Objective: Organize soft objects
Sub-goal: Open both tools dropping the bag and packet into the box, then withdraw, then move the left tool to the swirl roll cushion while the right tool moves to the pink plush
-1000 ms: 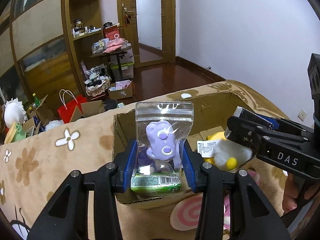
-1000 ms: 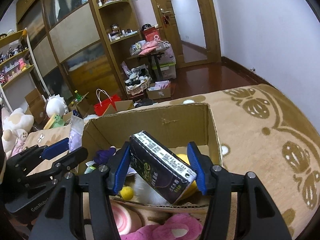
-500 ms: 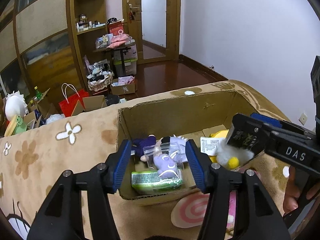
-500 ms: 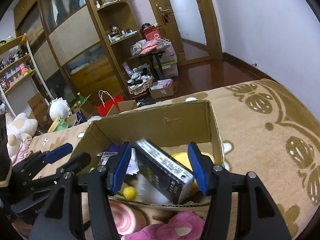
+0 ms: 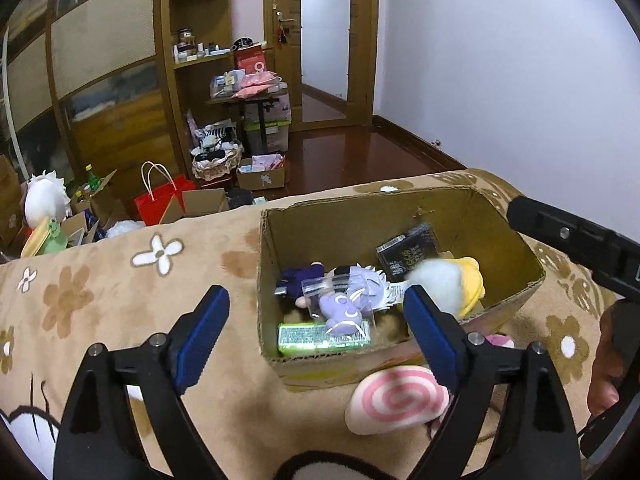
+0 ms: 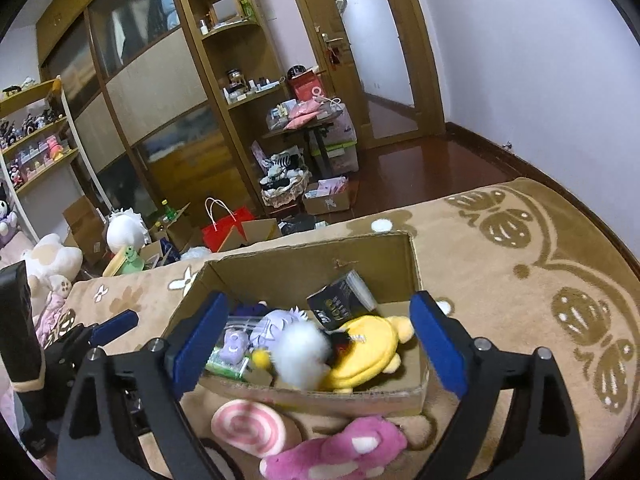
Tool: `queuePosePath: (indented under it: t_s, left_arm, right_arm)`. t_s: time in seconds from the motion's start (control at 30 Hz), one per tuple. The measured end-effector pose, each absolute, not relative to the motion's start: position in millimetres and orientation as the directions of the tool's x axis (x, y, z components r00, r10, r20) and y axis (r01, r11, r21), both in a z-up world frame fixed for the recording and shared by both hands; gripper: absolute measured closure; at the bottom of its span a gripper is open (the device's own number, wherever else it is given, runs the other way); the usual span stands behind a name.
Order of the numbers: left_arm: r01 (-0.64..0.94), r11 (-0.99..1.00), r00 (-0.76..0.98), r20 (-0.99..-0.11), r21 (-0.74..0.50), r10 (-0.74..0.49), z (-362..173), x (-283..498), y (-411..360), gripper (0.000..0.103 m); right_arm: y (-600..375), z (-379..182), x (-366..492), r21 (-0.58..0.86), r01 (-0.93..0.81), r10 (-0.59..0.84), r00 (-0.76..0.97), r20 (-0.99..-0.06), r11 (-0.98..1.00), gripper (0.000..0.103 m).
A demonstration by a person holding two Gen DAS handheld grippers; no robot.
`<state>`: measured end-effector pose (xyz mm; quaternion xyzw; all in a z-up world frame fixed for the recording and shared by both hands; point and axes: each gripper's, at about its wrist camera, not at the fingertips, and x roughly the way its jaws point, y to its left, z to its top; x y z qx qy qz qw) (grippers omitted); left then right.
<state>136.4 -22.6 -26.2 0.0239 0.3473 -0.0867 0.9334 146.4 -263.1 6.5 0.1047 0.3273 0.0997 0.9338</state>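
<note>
I cannot read any words here. The black pack [image 5: 407,249] in the cardboard box [image 5: 448,216] has pale print on it, but it is too small and blurry for me. The green strip [image 5: 320,336] on the clear bag has tiny marks I cannot make out. The red box [image 6: 306,86] on the shelf shows a white sign like a ring.
</note>
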Motion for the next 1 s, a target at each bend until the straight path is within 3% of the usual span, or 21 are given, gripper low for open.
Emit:
queuePosePath:
  t_s: [0.17,1.0]
  left_arm:
    - [0.164,0.986,0.747,-0.65,-0.024,-0.14,-20.8,124.5,-17.5,0.004]
    - [0.205,0.978,0.669,-0.724,-0.038,-0.168,-22.9,80.2,-20.5,0.003]
  right_arm:
    - [-266.7,7.5,132.7,0.265,-0.1,0.246,0.759,-0.603,0.959,0.0]
    - [-276.9,-8.7,92.9,0.272,-0.037,0.223,0.685,-0.694,0.962,0.0]
